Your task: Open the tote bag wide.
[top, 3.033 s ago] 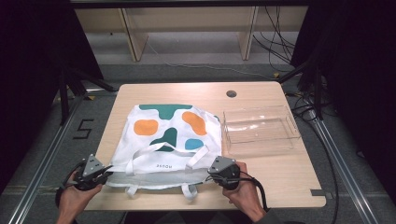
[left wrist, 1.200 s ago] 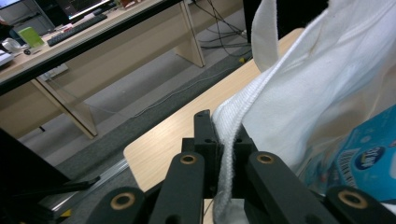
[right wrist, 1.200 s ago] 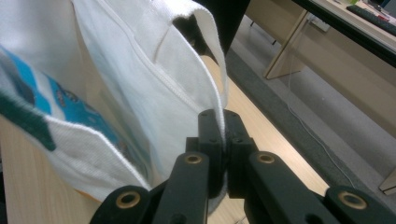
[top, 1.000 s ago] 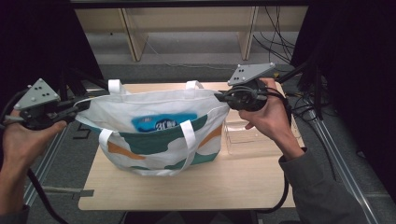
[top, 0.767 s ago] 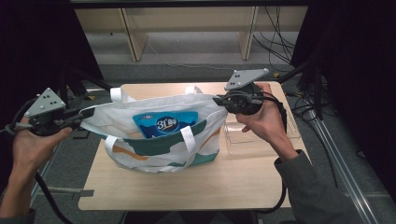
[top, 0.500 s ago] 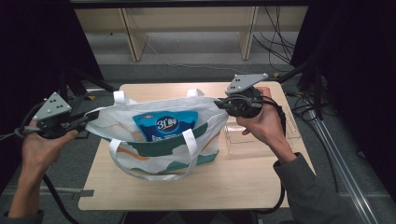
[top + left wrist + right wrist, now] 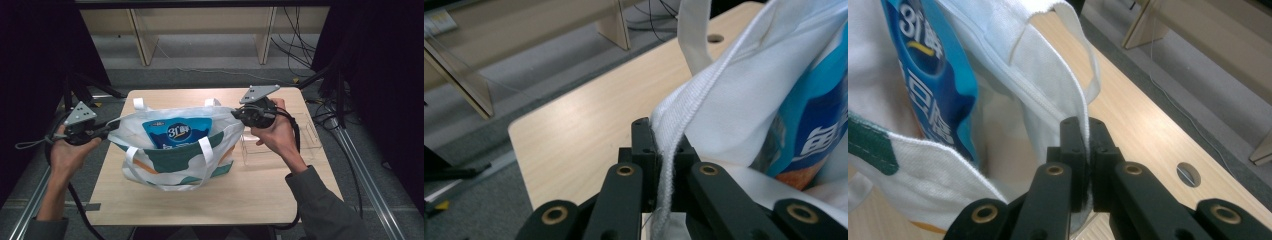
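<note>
A white tote bag (image 7: pixel 175 160) with green, orange and blue shapes stands on the wooden table (image 7: pixel 220 200), its mouth pulled wide. Inside it sits a blue packet (image 7: pixel 176 131). My left gripper (image 7: pixel 105 131) is shut on the bag's left rim; in the left gripper view the thick white hem (image 7: pixel 674 145) runs between the black fingers (image 7: pixel 641 150), with the blue packet (image 7: pixel 819 120) at the right. My right gripper (image 7: pixel 237 114) is shut on the bag's right rim; the right gripper view has the white cloth (image 7: pixel 1068 95) pinched between its fingers (image 7: pixel 1072 145), beside the blue packet (image 7: pixel 943 75).
A clear plastic box (image 7: pixel 305 142) stands on the table to the right of the bag, under the right hand. The table has a round cable hole (image 7: pixel 1189 175). Wooden furniture legs (image 7: pixel 142 37) and cables (image 7: pixel 300 45) lie on the floor beyond the far edge.
Three seconds ago the bag lay flat on the table. Over the last second both grippers have sunk with the bag's rim, and the bag has settled lower on the table.
</note>
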